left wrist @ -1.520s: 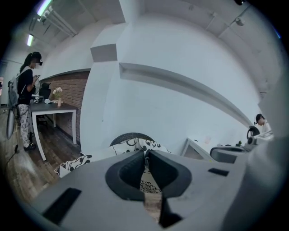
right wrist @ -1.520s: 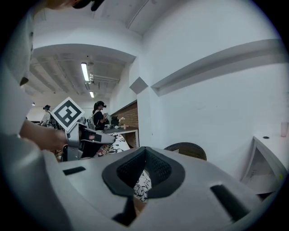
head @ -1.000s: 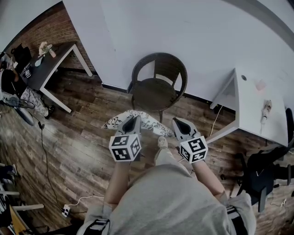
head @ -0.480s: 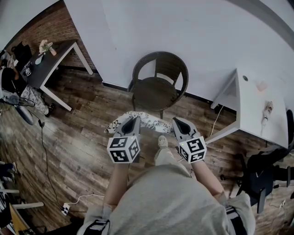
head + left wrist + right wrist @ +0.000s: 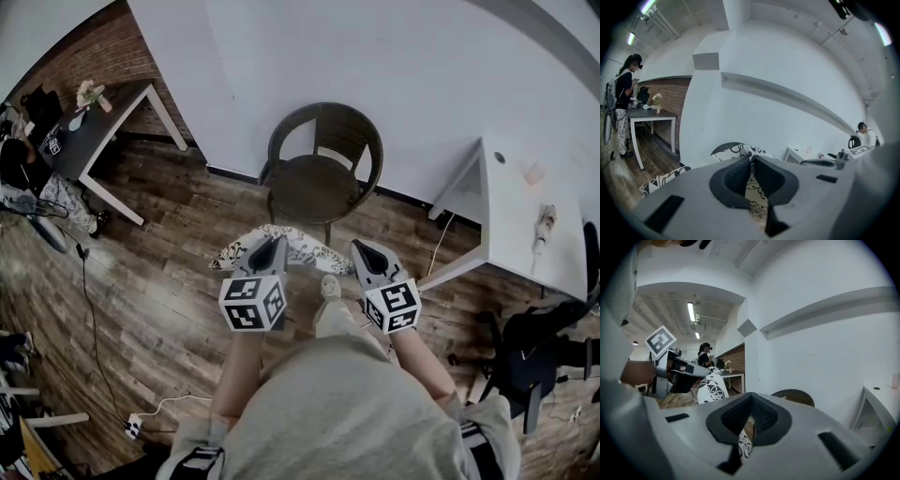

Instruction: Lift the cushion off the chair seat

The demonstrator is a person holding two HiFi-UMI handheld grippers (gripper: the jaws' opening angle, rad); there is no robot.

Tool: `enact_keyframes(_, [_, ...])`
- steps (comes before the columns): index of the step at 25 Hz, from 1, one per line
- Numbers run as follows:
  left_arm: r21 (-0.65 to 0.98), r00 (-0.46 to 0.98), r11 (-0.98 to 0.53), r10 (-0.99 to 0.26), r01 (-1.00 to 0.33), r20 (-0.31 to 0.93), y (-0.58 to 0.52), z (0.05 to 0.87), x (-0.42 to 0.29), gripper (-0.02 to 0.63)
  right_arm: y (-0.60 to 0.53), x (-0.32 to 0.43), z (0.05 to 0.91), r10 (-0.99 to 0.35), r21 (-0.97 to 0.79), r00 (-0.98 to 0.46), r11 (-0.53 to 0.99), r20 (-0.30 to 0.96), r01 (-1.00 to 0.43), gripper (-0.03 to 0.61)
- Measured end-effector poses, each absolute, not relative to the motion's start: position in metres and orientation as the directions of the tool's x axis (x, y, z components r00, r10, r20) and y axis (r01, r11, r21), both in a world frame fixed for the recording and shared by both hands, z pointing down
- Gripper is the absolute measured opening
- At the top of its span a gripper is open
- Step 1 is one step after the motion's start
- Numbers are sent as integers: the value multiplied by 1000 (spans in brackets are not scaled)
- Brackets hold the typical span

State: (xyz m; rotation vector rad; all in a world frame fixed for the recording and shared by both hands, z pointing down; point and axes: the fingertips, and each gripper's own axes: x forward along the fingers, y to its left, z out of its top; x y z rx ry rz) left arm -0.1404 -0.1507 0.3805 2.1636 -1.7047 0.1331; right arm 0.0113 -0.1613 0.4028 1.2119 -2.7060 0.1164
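Note:
A white cushion [image 5: 302, 246] with a black floral print hangs in the air in front of the dark wicker chair [image 5: 323, 169], clear of its bare seat [image 5: 314, 192]. My left gripper [image 5: 272, 247] is shut on the cushion's left part and my right gripper [image 5: 362, 251] is shut on its right edge. In the left gripper view the patterned fabric [image 5: 752, 190] is pinched between the pads of the left gripper [image 5: 752, 165]. In the right gripper view a fold of the cushion [image 5: 744, 440] sits in the right gripper [image 5: 749, 416], and the rest of the cushion [image 5: 710, 387] spreads left.
A white table [image 5: 525, 216] stands at the right and a dark-topped table [image 5: 94, 131] at the far left by the brick wall. A black office chair [image 5: 539, 361] is at the lower right. A cable and power strip [image 5: 136, 429] lie on the wooden floor. A person [image 5: 623, 93] stands by the dark table.

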Motion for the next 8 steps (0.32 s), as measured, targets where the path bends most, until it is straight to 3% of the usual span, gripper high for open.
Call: enact_keyframes(8, [236, 261, -192, -912, -953, 315, -155, 383, -136, 25, -165, 16, 403, -737, -2, -647, 660, 193, -752, -2])
